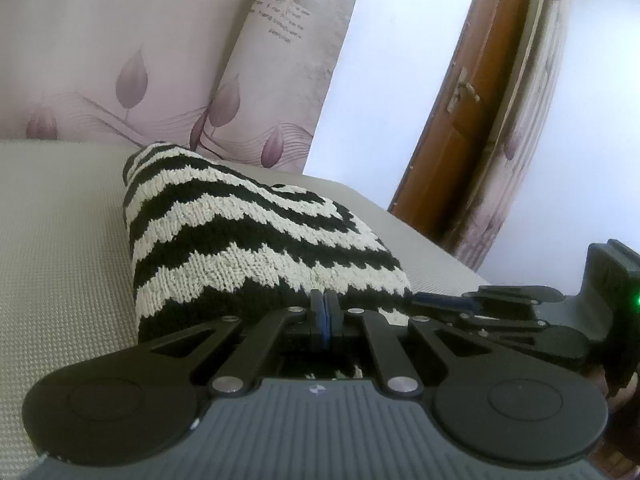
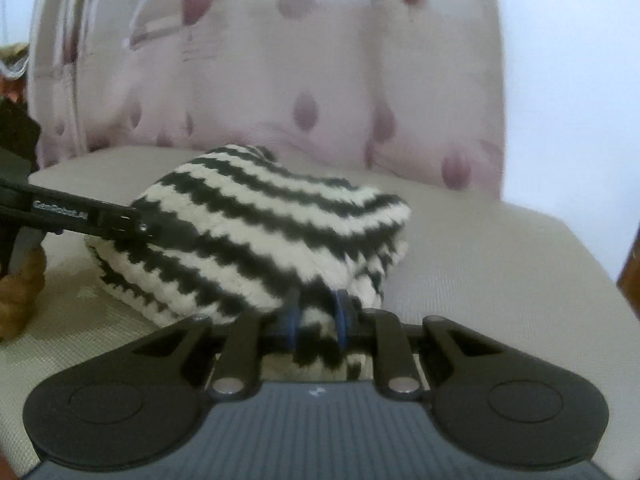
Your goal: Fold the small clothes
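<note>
Our left gripper (image 1: 325,312) is pressed together on the near edge of the striped knit garment (image 1: 248,232), and our right gripper (image 2: 318,316) pinches a thick fold of the same edge. The garment lies bunched on the beige cushion (image 1: 60,240). We judge it soft, light and bulky; corners give the best hold.

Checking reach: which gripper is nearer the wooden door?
Left. The door stands ahead-right of the left gripper; the right gripper faces only curtain.
</note>
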Tool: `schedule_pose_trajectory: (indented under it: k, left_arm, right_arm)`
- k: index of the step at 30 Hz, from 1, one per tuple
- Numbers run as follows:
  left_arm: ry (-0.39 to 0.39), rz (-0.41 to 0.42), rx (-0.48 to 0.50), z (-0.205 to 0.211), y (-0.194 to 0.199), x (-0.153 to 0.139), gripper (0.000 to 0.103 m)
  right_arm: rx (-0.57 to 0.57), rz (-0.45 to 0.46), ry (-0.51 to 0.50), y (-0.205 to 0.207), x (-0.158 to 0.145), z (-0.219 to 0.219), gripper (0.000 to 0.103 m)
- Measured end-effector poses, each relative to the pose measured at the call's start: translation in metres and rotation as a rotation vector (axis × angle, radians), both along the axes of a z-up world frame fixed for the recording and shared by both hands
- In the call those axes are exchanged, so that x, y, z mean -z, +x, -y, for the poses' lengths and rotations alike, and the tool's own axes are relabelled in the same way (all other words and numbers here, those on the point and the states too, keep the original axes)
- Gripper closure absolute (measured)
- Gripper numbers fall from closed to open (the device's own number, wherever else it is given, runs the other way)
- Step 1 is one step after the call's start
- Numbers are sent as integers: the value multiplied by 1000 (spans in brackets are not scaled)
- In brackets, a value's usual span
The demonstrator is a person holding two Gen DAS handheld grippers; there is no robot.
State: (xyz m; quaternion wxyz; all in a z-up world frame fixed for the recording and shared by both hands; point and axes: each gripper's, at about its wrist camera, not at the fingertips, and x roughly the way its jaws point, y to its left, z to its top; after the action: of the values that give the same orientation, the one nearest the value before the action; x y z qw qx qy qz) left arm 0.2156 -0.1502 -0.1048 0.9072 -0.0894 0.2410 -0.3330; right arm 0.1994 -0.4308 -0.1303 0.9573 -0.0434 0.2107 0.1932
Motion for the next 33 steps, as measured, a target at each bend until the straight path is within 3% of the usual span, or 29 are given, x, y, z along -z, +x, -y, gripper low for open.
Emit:
schedule_pose_trajectory:
  k: [5,7,9,10,12,14,18,29,33]
  left_arm:
    - [68,47,-44,8,-16,-7,90]
    - [90,71,-43,13,-26,-14,76]
    - [94,84,-26,18,-34,-22,41]
    - [112,105,-25,23,-41,-27,32]
    - [168,181,-55,33,-56,-37,0]
    - [218,267,-96,42,-71,-45,0]
    - [267,273,-83,50,-74,-55,0]
    - [304,167,-200,33,-39,-60,0]
    - [314,133,-230,27,-25,-57,0]
  right_arm:
    - [-8,-13,64,1,1,9,85]
    - [-13,-12,73,0,2,10,85]
    - [-12,-6,70,-3,2,9,85]
    - [-12,0,67,-4,2,8,85]
    - [-10,3,72,-4,2,9,85]
    - [-10,-7,92,-3,2,11,84]
    - [1,-17,112,-2,2,14,80]
    - [8,-19,125,-1,1,17,76]
    - [17,-23,139,1,1,19,69]
